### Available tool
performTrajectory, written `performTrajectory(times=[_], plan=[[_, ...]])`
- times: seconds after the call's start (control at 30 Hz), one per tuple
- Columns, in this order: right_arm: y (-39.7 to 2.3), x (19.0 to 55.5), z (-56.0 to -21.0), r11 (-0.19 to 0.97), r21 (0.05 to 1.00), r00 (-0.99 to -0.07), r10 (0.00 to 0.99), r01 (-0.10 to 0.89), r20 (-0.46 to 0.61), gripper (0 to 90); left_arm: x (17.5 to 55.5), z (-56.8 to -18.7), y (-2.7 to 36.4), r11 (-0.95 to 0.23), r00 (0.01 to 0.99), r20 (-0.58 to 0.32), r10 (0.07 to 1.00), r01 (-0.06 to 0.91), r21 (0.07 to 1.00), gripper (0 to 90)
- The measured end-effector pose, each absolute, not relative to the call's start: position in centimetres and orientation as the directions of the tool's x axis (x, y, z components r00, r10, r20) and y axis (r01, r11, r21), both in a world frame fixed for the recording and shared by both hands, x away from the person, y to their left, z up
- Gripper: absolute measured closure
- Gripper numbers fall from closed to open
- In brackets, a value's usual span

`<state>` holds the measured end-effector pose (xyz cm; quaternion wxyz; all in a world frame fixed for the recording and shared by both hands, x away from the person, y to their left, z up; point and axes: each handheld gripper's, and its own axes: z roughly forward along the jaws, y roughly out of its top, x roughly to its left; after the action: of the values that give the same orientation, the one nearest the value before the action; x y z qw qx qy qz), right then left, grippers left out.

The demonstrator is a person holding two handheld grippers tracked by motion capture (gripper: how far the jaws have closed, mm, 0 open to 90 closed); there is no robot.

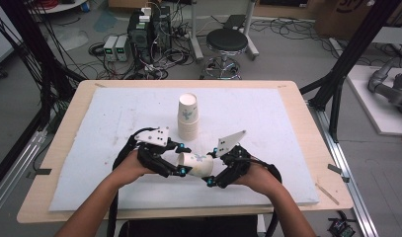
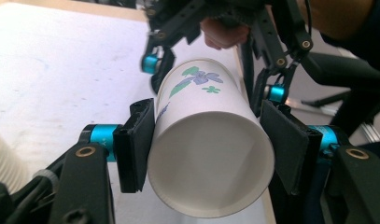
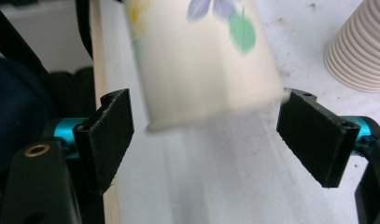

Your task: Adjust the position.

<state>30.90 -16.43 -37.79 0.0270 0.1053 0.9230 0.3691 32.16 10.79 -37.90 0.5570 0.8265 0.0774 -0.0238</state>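
Observation:
A paper cup with a blue flower print lies on its side just above the white foam board, held between both grippers. My left gripper is shut on the cup near its open rim, a pad pressing each side, and the mouth faces its camera. My right gripper is open around the base end. In the right gripper view its pads stand wide apart, and the blurred cup hangs between and beyond them without touching. A stack of nested cups stands upright behind.
The foam board covers most of a wooden table. The cup stack sits close beyond the right gripper. Behind the table on the floor are a black stool, electronics with tangled cables, and black frame posts.

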Motion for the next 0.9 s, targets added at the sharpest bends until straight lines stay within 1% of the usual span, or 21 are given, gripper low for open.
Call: performTrajectory(times=[0.07, 0.1, 0.13, 0.17, 0.2, 0.23, 0.27, 0.3, 0.37, 0.5, 0.6, 0.9], plan=[[-17.3, 30.7, -37.9, 0.649, 0.740, -0.972, 0.233, 0.176, 0.027, 19.1, 32.1, -38.0, 11.3, -0.310, 0.984, -0.136, 0.115, 0.166, 0.936, 37.4], [-17.3, 30.7, -37.9, 0.649, 0.740, -0.972, 0.233, 0.176, 0.027, 19.1, 32.1, -38.0, 11.3, -0.310, 0.984, -0.136, 0.115, 0.166, 0.936, 37.4], [-17.8, 30.5, -38.0, 0.601, 0.781, -0.969, 0.244, 0.170, 0.023, 19.1, 31.9, -38.1, 11.5, -0.292, 0.984, -0.127, 0.126, 0.159, 0.943, 37.4], [-17.8, 30.5, -38.0, 0.601, 0.781, -0.969, 0.244, 0.170, 0.023, 19.1, 31.9, -38.1, 11.5, -0.292, 0.984, -0.127, 0.126, 0.159, 0.943, 37.3], [-18.2, 30.2, -38.1, 0.558, 0.815, -0.970, 0.244, 0.157, 0.020, 19.4, 31.8, -38.1, 11.5, -0.279, 0.985, -0.121, 0.127, 0.153, 0.948, 37.3], [-18.2, 30.2, -38.1, 0.558, 0.815, -0.970, 0.244, 0.157, 0.020, 19.4, 31.7, -38.2, 11.6, -0.265, 0.985, -0.115, 0.129, 0.146, 0.953, 37.3], [-18.6, 29.8, -38.3, 0.514, 0.845, -0.967, 0.253, 0.146, 0.014, 19.4, 31.6, -38.2, 11.6, -0.252, 0.985, -0.106, 0.133, 0.137, 0.958, 37.3], [-18.6, 29.8, -38.3, 0.514, 0.845, -0.967, 0.253, 0.146, 0.014, 19.4, 31.5, -38.3, 11.7, -0.242, 0.986, -0.099, 0.136, 0.130, 0.962, 37.3], [-19.0, 29.5, -38.7, 0.469, 0.873, -0.962, 0.273, 0.131, -0.002, 19.4, 31.3, -38.6, 11.8, -0.222, 0.986, -0.090, 0.138, 0.119, 0.968, 37.3], [-19.8, 29.2, -39.6, 0.389, 0.911, -0.953, 0.303, 0.136, 0.013, 19.4, 31.1, -39.0, 11.8, -0.203, 0.984, -0.087, 0.156, 0.118, 0.972, 37.3], [-20.2, 29.3, -40.1, 0.378, 0.914, -0.952, 0.305, 0.150, 0.030, 19.4, 31.0, -39.2, 11.7, -0.201, 0.986, -0.078, 0.148, 0.108, 0.974, 37.3], [-20.1, 29.3, -40.2, 0.369, 0.919, -0.960, 0.277, 0.139, 0.034, 19.4, 30.6, -39.1, 11.4, -0.188, 0.993, -0.058, 0.104, 0.077, 0.979, 37.3]])
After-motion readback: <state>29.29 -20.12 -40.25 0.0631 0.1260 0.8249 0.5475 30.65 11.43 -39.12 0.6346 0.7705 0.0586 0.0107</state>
